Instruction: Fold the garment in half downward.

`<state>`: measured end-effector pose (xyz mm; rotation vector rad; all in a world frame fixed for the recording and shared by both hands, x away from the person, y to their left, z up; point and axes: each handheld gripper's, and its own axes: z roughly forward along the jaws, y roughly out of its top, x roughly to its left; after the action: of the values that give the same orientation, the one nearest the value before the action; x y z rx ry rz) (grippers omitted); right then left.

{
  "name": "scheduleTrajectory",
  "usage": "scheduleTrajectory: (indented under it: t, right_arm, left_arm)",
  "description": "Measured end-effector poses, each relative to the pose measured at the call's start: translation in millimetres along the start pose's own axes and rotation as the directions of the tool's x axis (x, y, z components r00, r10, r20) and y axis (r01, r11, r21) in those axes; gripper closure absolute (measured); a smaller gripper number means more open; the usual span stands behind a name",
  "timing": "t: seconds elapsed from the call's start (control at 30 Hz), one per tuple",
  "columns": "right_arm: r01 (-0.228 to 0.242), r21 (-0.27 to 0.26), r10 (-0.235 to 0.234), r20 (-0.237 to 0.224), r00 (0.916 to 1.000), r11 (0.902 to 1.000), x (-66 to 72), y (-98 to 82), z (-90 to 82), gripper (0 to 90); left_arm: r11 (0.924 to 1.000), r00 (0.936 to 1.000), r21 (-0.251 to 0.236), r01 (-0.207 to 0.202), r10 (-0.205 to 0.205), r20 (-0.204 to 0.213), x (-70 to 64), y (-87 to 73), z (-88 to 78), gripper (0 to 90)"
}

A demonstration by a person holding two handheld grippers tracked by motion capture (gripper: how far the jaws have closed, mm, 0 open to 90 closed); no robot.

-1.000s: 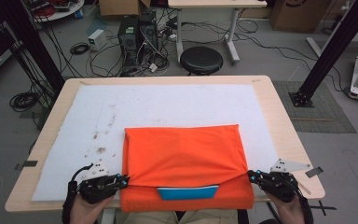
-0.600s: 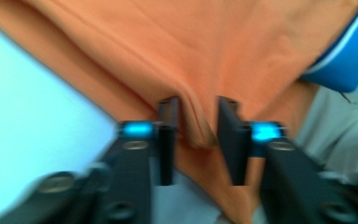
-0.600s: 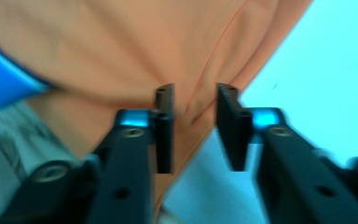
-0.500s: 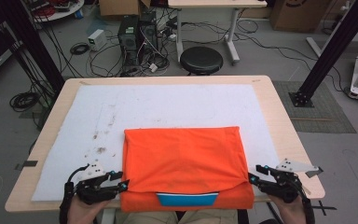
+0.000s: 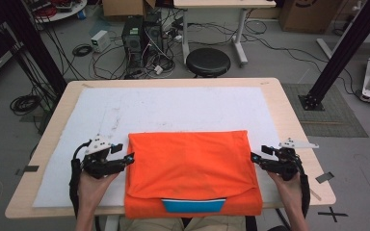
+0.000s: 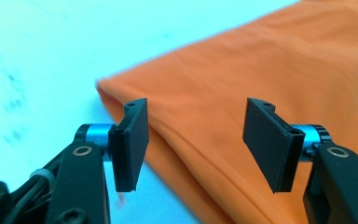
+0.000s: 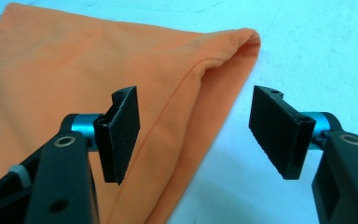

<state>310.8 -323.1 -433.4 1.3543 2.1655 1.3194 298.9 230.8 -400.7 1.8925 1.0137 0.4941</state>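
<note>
An orange folded cloth point(image 5: 190, 168) lies on the white mat point(image 5: 173, 106) at the near side of the table, with a blue band point(image 5: 192, 205) showing at its front edge. My left gripper point(image 5: 127, 159) sits at the cloth's left edge and my right gripper point(image 5: 256, 158) at its right edge. Both sets of jaws have just been opening and stand wide. In the left gripper view the cloth point(image 6: 261, 60) has its folded edge running under the gap of the left gripper point(image 6: 198, 126), clear of the pads. The right gripper point(image 7: 193, 112) hangs likewise over the cloth point(image 7: 74, 60).
The wooden table's rim point(image 5: 294, 125) borders the mat. A strip of tape point(image 5: 324, 177) lies near the right hand. Beyond the table stand a black stool point(image 5: 208, 61), a computer tower point(image 5: 134, 34) with cables, and black frame posts point(image 5: 347, 48).
Both grippers were shut on the cloth's side edges near the front; they have let go, opened, and moved away from the person along the cloth's sides. The cloth has settled flat.
</note>
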Motion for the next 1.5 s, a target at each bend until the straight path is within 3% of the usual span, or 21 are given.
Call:
scheduleTrajectory:
  t: [0.17, 0.3, 0.37, 0.43, 0.5, 0.67, 0.73, 1.07, 1.23, 1.4, 1.5]
  right_arm:
    - [0.026, 0.025, -0.027, 0.022, 0.9994, 0.9993, -4.2, 9.2, 18.1, 34.5]
    - [0.003, 0.020, -0.005, 0.061, 0.9981, 0.9998, -10.2, 6.9, 27.9, 33.4]
    - [0.006, 0.011, -0.007, 0.079, 0.9969, 0.9999, -9.2, 6.2, 27.1, 33.7]
    - [0.013, 0.013, -0.014, 0.084, 0.9964, 0.9998, -8.9, 5.2, 26.8, 33.7]
    - [0.012, 0.021, -0.014, 0.080, 0.9967, 0.9997, -8.5, 5.0, 28.1, 33.4]
    - [0.024, 0.039, -0.028, 0.087, 0.9958, 0.9990, -7.1, 5.2, 30.9, 33.2]
    - [0.027, 0.044, -0.031, 0.088, 0.9956, 0.9987, -6.6, 5.2, 31.8, 33.1]
    - [0.054, 0.059, -0.061, 0.114, 0.9916, 0.9968, -1.8, 4.5, 32.6, 32.1]
    - [0.051, 0.063, -0.057, 0.107, 0.9926, 0.9967, -3.2, 4.7, 32.9, 30.8]
    - [0.017, 0.064, -0.023, 0.097, 0.9951, 0.9978, -7.1, 5.7, 33.3, 30.1]
    - [-0.001, 0.052, -0.003, 0.087, 0.9962, 0.9986, -10.3, 9.1, 33.1, 34.8]
  left_arm:
    - [0.9995, 1.0000, 0.031, 0.002, -0.002, -0.010, 17.6, 20.4, 19.1, 40.7]
    - [0.9987, 0.9989, 0.044, 0.026, -0.024, -0.041, 36.6, 30.2, 37.6, 40.7]
    - [0.9976, 0.9984, 0.055, 0.042, -0.040, -0.039, 47.2, 30.7, 48.3, 40.7]
    - [0.9956, 0.9973, 0.057, 0.074, -0.073, -0.009, 56.0, 27.2, 60.1, 40.8]
    - [0.9916, 0.9959, 0.093, 0.090, -0.090, -0.003, 60.7, 21.8, 70.8, 40.9]
    - [0.9892, 0.9931, 0.088, 0.117, -0.118, 0.000, 65.6, 2.8, 84.6, 41.6]
    - [0.9863, 0.9920, 0.108, 0.125, -0.126, 0.006, 67.0, -0.2, 88.4, 41.6]
    - [0.9897, 0.9976, 0.125, 0.069, -0.068, -0.014, 61.3, -0.7, 90.8, 44.8]
    - [0.9912, 0.9990, 0.125, 0.043, -0.044, 0.002, 58.6, -1.1, 90.6, 54.4]
    - [0.9913, 0.9998, 0.132, 0.002, -0.005, 0.021, 55.4, -1.0, 90.1, 68.2]
    - [0.9912, 0.9994, 0.132, -0.008, 0.003, 0.035, 55.3, -1.0, 90.1, 76.9]
